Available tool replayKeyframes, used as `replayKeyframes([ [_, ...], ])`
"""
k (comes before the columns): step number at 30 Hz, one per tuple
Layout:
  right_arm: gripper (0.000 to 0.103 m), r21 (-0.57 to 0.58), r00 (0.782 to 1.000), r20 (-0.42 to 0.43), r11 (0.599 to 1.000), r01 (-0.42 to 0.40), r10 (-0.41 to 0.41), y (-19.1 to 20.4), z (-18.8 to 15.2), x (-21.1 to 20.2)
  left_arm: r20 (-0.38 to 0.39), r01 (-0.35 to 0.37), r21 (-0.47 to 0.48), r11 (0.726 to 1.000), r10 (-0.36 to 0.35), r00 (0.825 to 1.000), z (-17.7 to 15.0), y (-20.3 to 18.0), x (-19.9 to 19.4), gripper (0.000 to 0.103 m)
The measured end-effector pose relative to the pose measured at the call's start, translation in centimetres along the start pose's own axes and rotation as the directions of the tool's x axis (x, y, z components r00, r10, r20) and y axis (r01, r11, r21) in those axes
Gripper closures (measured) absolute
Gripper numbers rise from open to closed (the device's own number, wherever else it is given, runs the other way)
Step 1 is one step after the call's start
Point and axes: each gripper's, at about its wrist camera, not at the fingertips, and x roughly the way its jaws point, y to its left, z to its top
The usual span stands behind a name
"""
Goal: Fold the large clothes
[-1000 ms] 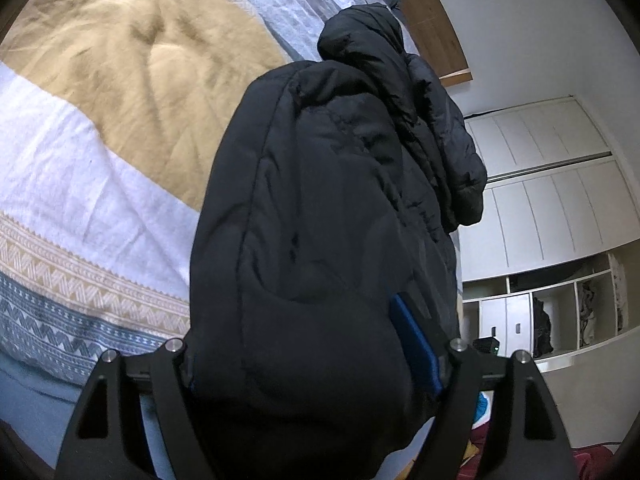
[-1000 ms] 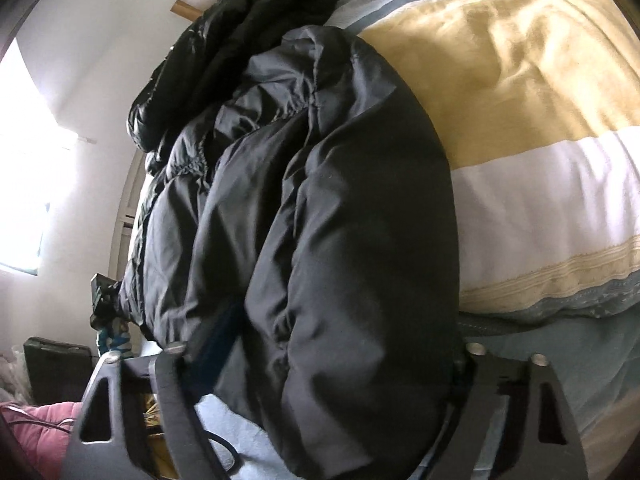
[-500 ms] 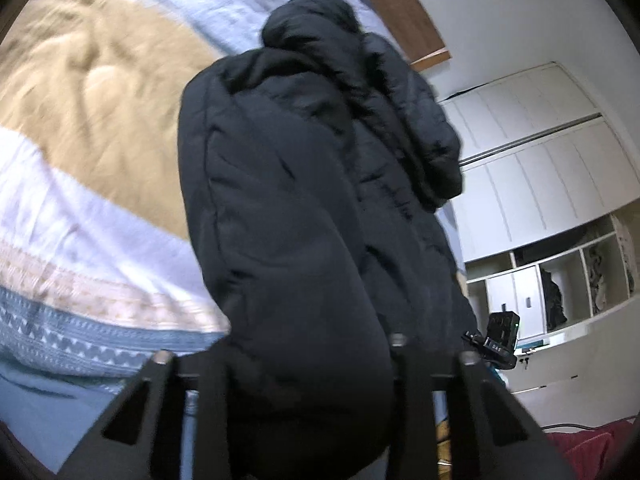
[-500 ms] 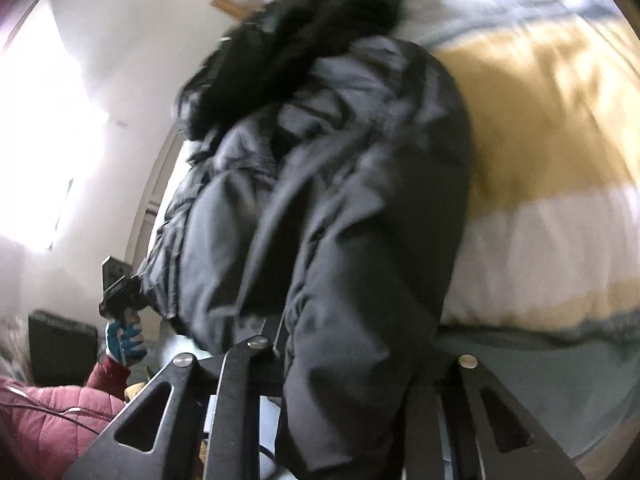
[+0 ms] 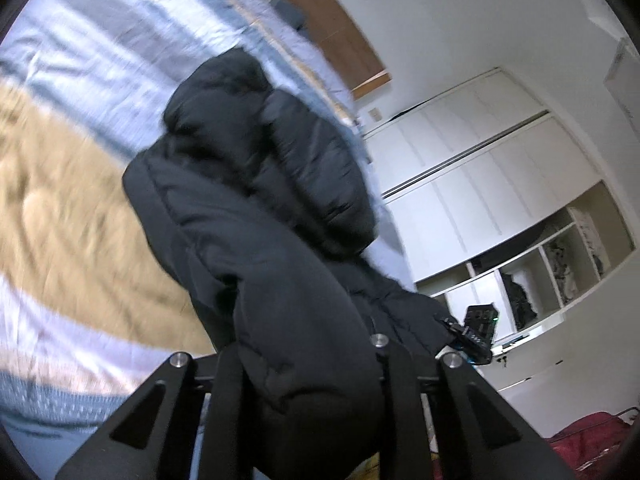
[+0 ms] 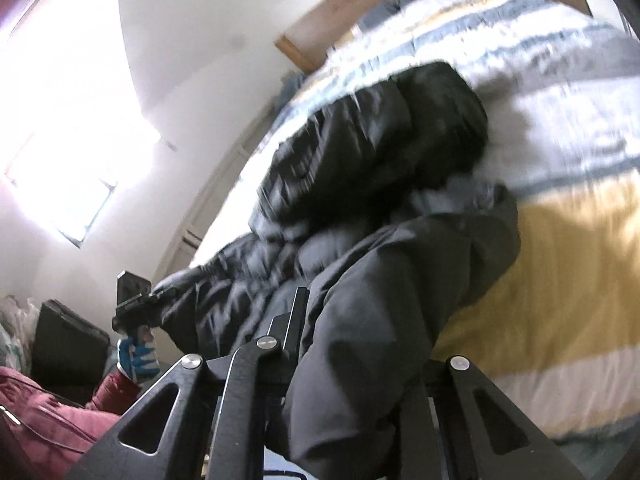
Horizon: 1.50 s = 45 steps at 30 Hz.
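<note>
A home bedroom: a bed with a striped yellow, white and blue-grey duvet and a wooden headboard, a white wardrobe with sliding doors above open shelves, plain white walls, and a bright window.

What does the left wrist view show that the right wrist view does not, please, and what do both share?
Only the left wrist view shows the white wardrobe and open shelves. Only the right wrist view shows the bright window, a red sleeve and a blue-gloved hand. Both show the black puffer jacket on the striped bedspread, its hem pinched as the jaws close: left gripper, right gripper.
</note>
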Motion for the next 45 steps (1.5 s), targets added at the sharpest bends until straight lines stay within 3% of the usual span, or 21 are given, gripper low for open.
replayKeyframes([
  [6, 0.088, 0.036, 0.982, 0.169, 0.995, -0.094, 0.086, -0.6, 4.5, -2.6, 0.091, 0.116, -0.027, 0.993, -0.113, 0.989, 5.8, -1.2, -1.1, 0.086],
  [12, 0.088, 0.071, 0.944, 0.296, 0.982, -0.175, 0.147, -2.4, 9.6, -3.4, 0.237, 0.289, -0.089, 0.953, -0.262, 0.936, 12.7, -0.5, -0.7, 0.086],
  [17, 0.088, 0.123, 0.914, 0.369, 0.966, -0.228, 0.168, -4.4, 15.0, -2.1, 0.298, 0.301, -0.142, 0.943, -0.249, 0.921, 19.6, 0.2, 2.3, 0.086],
  [26, 0.082, 0.268, 0.908, 0.418, 0.951, -0.155, 0.031, -8.6, 25.6, 5.6, 0.329, 0.153, -0.270, 0.951, -0.058, 0.942, 32.6, 5.2, 13.3, 0.086],
  [31, 0.082, 0.343, 0.912, 0.378, 0.939, 0.026, -0.163, -11.7, 30.2, 11.7, 0.297, -0.027, -0.325, 0.945, 0.129, 0.946, 37.5, 10.6, 20.4, 0.086],
  [35, 0.082, 0.353, 0.909, 0.296, 0.918, 0.181, -0.293, -14.3, 32.3, 16.4, 0.253, -0.134, -0.324, 0.936, 0.222, 0.942, 39.1, 14.7, 25.2, 0.083],
  [40, 0.086, 0.384, 0.913, 0.202, 0.886, 0.259, -0.354, -18.6, 33.0, 21.1, 0.202, -0.138, -0.342, 0.929, 0.216, 0.955, 40.3, 18.3, 29.2, 0.083],
  [45, 0.087, 0.406, 0.921, 0.153, 0.872, 0.272, -0.359, -20.3, 32.8, 23.2, 0.162, -0.122, -0.378, 0.918, 0.195, 0.967, 40.6, 20.0, 31.0, 0.083],
])
